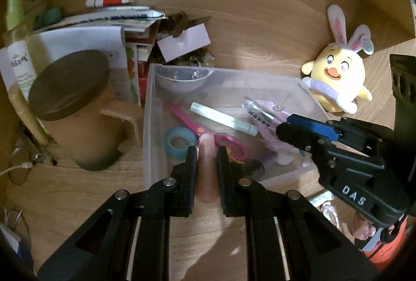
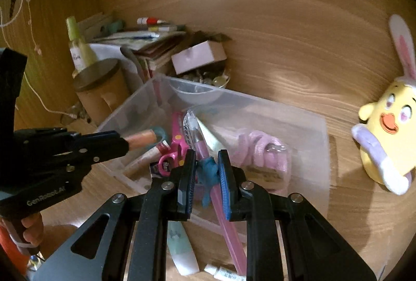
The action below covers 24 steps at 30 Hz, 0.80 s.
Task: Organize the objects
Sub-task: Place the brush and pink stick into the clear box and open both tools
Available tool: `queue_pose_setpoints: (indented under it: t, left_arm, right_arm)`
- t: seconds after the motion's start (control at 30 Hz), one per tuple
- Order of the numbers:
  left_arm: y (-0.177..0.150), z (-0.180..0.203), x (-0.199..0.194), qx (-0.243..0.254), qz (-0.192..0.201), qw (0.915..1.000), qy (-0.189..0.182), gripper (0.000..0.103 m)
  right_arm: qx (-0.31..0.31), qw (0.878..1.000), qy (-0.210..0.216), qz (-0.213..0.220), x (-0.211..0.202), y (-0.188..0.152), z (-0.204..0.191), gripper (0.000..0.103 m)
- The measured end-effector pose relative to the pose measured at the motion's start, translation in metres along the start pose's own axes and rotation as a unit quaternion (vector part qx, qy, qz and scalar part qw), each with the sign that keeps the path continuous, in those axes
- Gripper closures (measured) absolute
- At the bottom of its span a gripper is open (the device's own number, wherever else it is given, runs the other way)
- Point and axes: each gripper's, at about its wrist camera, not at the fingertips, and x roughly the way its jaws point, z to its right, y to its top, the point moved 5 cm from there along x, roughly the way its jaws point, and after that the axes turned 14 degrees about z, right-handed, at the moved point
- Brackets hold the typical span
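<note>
in the left wrist view the left tool point(image 1: 206, 151) pinches a peach tube point(image 1: 206, 171), whose long axis points forward over the near wall of the clear bin point(image 1: 148, 125) on the counter point(image 1: 260, 34).

in the right wrist view the right tool point(image 2: 206, 155) pinches a pink pen point(image 2: 226, 216) with a teal bow, slanting over the bin's near edge, just beside the left tool.

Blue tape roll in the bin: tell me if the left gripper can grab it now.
Probably not yet. The left gripper is shut on a peach tube; the tape roll lies uncovered just beside its fingertips, so it must drop the tube first.
</note>
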Motion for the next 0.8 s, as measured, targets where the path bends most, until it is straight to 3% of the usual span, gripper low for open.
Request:
queue_pose_setpoints:
  t: [0.23,0.37,0.53,0.7,0.8]
  left_arm:
    - [-0.001,0.002,0.007,0.006,-0.012,0.9999,-0.006,0.088]
    - [0.002,0.003,-0.002,0.011,-0.002,0.9999,-0.001,0.06]
    - [0.005,0.006,-0.02,0.023,0.017,0.9995,0.014,0.045]
    - [0.001,0.013,-0.042,0.042,0.042,0.997,0.05,0.012]
    - [-0.01,0.023,-0.048,0.06,0.036,0.9965,0.047,0.01]
  right_arm:
    - [-0.008,1.0,0.012,-0.018,0.012,-0.004,-0.007,0.087]
    - [-0.018,1.0,0.017,-0.015,0.008,-0.002,-0.011,0.08]
    - [-0.025,1.0,0.019,-0.002,-0.008,0.001,-0.014,0.073]
    - [-0.03,0.999,0.019,0.016,-0.034,0.0,-0.01,0.067]
    - [-0.03,0.999,0.004,0.021,-0.049,-0.004,-0.001,0.063]
